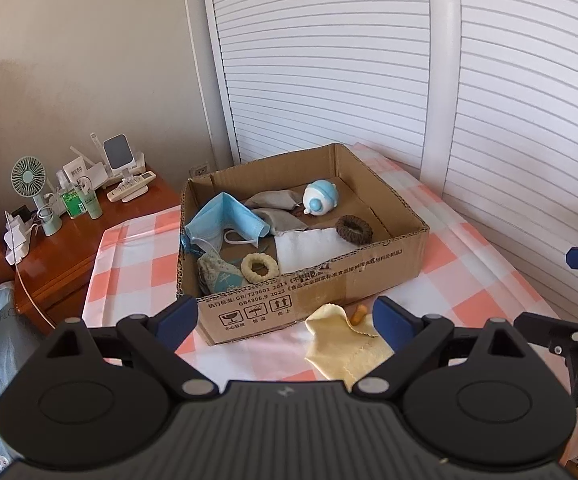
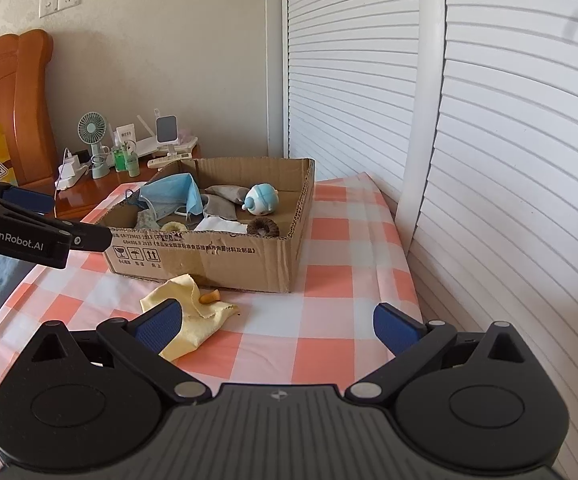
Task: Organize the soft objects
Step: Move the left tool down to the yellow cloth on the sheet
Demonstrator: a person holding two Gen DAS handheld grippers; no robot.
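Left gripper's own finger (image 2: pixel 161 322) is covering part of the yellow cloth (image 2: pixel 193 308). Box wall (image 2: pixel 209 252) is hiding lower halves of the scrunchies. Nightstand clutter (image 1: pixel 73 196) is reading too small to identify.

Checked tablecloth (image 2: pixel 321 320): cardboard box (image 2: pixel 225 258), yellow cloth (image 2: pixel 193 320)

The shallow brown corrugated cardboard box (image 1: pixel 369 268) looks matt, its cut rim rough. At its six o'clock lies a pale yellow soft cloth (image 1: pixel 345 344) with pinked edges. A glossy pink-and-white checked tablecloth (image 2: pixel 329 320) shines smoothly. At ten o'clock, the orange-brown varnished wooden nightstand (image 1: pixel 85 240) gleams. The right gripper (image 2: pixel 277 324) has textured blue pads (image 2: pixel 157 326) on matt black plastic.
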